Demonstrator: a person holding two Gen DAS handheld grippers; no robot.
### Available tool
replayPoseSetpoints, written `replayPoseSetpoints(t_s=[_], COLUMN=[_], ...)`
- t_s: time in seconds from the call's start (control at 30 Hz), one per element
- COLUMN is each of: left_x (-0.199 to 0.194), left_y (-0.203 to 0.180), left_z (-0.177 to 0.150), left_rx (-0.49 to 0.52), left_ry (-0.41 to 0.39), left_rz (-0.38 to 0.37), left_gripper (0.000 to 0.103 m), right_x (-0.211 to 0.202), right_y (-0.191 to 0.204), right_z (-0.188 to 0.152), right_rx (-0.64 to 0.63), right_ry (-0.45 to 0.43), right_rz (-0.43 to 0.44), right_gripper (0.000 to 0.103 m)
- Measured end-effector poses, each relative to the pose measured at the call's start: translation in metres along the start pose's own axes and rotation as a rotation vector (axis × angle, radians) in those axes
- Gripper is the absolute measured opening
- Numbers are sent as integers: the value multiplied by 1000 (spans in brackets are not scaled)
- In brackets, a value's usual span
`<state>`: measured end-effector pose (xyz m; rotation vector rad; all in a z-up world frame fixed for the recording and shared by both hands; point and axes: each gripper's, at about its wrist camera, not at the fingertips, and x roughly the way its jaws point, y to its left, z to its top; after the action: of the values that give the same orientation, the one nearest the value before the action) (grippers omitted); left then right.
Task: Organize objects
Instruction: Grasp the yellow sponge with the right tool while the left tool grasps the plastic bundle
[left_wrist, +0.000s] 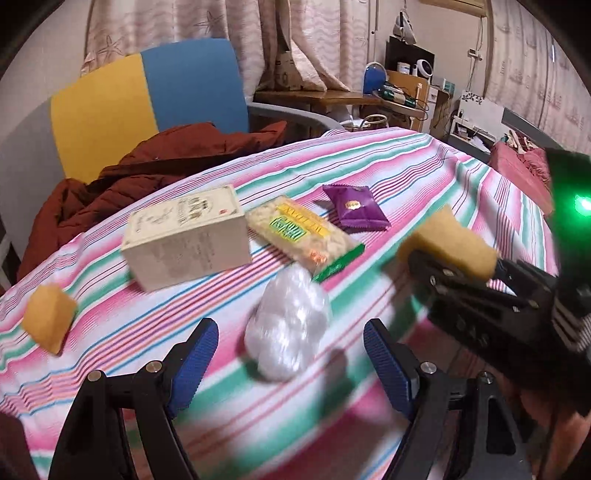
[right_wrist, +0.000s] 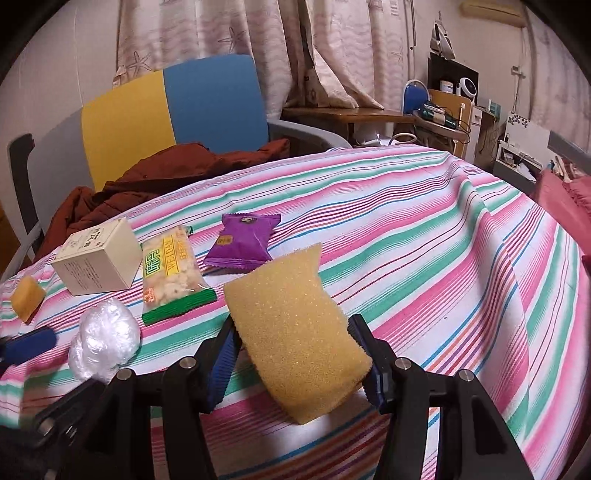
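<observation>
My right gripper (right_wrist: 291, 347) is shut on a large yellow sponge (right_wrist: 291, 325) and holds it above the striped tablecloth (right_wrist: 424, 240); it also shows in the left wrist view (left_wrist: 450, 243). My left gripper (left_wrist: 291, 347) is open, its jaws on either side of a crumpled clear plastic bag (left_wrist: 288, 325), not touching it. On the cloth lie a cream box (left_wrist: 184, 240), a snack pack with green ends (left_wrist: 303, 236), a purple packet (left_wrist: 354, 206) and a small yellow sponge (left_wrist: 48, 317).
A yellow and blue chair (left_wrist: 147, 99) with a rust-red jacket (left_wrist: 129, 177) stands behind the table. A wooden desk (right_wrist: 351, 114) with clutter is at the back right. A red bed (left_wrist: 524, 170) is at the far right.
</observation>
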<state>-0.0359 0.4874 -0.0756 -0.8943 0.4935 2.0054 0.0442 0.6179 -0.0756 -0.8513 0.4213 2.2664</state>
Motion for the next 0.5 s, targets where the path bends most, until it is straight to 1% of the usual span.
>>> replayPoseSetpoints(t_s=[0.03, 0.07, 0.1, 0.13, 0.17, 0.2, 0.3, 0.4, 0.43, 0.5], left_x=[4, 7, 10, 15, 19, 23, 23, 21, 20, 17], left_y=[-1, -1, 0, 1, 2, 5, 6, 9, 11, 14], left_z=[2, 2, 2, 2, 1, 0, -1, -3, -4, -6], left_rx=[14, 18, 14, 9, 3, -9, -12, -23, -31, -48], left_ry=[-2, 2, 9, 21, 36, 55, 43, 29, 23, 12], left_rz=[6, 7, -4, -14, -27, -45, -45, -55, -53, -50], left_gripper=[80, 75, 72, 66, 58, 55, 51, 42, 37, 37], right_x=[0, -1, -1, -1, -1, -1, -2, -2, -2, -2], right_y=[0, -1, -1, -1, -1, -2, -2, -1, -1, -2], right_z=[0, 0, -1, -1, -1, -1, -2, -1, -1, -1], right_rx=[1, 3, 4, 5, 7, 8, 8, 2, 1, 3], right_ry=[0, -1, -2, -2, -2, -2, -3, -8, -9, -7], right_rz=[0, -1, 0, 2, 3, 4, 3, 0, 1, 4], right_gripper=[59, 59, 59, 59, 59, 59, 59, 59, 59, 59])
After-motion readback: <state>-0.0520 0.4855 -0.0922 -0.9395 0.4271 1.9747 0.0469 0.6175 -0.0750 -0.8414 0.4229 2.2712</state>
